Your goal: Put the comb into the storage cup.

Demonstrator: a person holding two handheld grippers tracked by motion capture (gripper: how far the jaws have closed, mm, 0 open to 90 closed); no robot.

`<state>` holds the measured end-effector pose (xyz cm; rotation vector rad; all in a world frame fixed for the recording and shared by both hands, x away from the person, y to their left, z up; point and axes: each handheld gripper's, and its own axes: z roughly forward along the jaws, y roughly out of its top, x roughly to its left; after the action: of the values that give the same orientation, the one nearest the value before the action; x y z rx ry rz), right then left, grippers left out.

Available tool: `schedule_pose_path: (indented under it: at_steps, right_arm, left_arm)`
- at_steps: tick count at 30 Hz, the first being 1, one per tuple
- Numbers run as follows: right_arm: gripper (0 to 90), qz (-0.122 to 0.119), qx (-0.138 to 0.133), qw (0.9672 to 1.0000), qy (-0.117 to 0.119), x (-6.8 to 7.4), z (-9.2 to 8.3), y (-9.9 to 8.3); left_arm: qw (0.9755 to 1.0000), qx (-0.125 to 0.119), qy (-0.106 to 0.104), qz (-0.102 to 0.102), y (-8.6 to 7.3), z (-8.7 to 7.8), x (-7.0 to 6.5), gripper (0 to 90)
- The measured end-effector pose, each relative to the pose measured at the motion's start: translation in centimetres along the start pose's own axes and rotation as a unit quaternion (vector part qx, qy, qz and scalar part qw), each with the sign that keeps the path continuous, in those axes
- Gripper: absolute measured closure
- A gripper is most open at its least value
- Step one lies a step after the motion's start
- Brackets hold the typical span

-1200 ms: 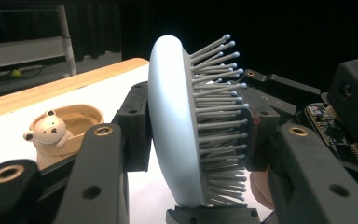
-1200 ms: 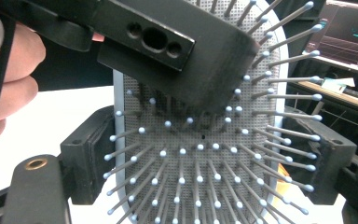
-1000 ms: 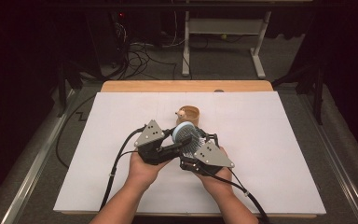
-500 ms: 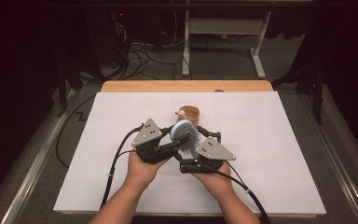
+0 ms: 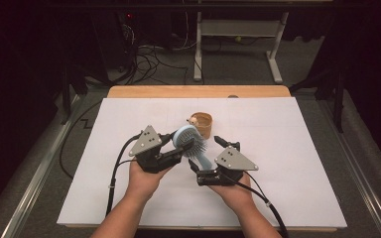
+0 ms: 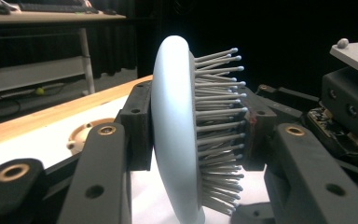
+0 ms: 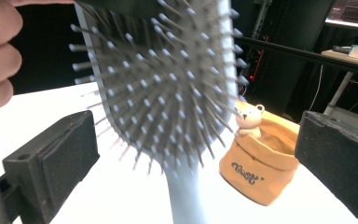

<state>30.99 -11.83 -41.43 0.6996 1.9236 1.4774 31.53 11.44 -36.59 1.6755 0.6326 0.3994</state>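
Right now the pale blue hairbrush (image 5: pixel 191 143) sits above the middle of the white table sheet (image 5: pixel 297 148), lifted off it and held on edge, with its handle slanting down toward the near right. Your left gripper (image 5: pixel 178 148) has its jaws clamped on the brush head — one pad flat on the smooth back, the other pressed into the tips of the grey bristles, as the left gripper view makes plain (image 6: pixel 193 126). The bristles face right, toward your other hand.

Your right gripper (image 5: pixel 206 153) sits just to the right of the brush with its jaws spread wide apart; they have just been opening, and in the right gripper view the brush (image 7: pixel 168 84) stands between the two pads without either one touching it. The handle drops down through the gap between them.

Just beyond the brush, a little to the far right of it, a small tan pouch (image 5: pixel 202 124) stands upright on the sheet — a little white bear figure (image 7: pixel 248 119) peeks over its rim on the left side. The pouch is near the brush head but apart from it. Your two hands are close together at the near middle of the sheet, and past its far edge runs the wooden table edge (image 5: pixel 144 91).
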Motion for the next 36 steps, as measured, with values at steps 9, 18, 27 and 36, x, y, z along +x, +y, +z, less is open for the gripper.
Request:
schedule_pose_path:
  at_steps: [9,18,27,36]
  right_arm:
    - [0.0,0.014,0.011,0.9998,0.002,-0.8,-1.3,-1.0]
    - [0.0,0.01,0.026,0.9995,-0.014,-2.2,-3.2,-2.1]
    - [0.0,0.013,0.041,0.9984,-0.037,-3.9,-5.2,-3.3]
    - [0.0,0.023,0.045,0.9973,-0.054,-5.0,-7.0,-4.7]
  left_arm:
    - [0.9997,-0.019,0.012,-0.003,-0.6,-1.4,0.9,56.5]
    - [0.9992,-0.034,0.019,-0.012,-0.5,-2.6,2.0,56.5]
    - [0.9991,-0.031,0.025,-0.012,-0.5,-2.9,2.5,56.5]
    - [0.9991,-0.027,0.032,-0.011,-0.3,-3.1,2.8,56.6]
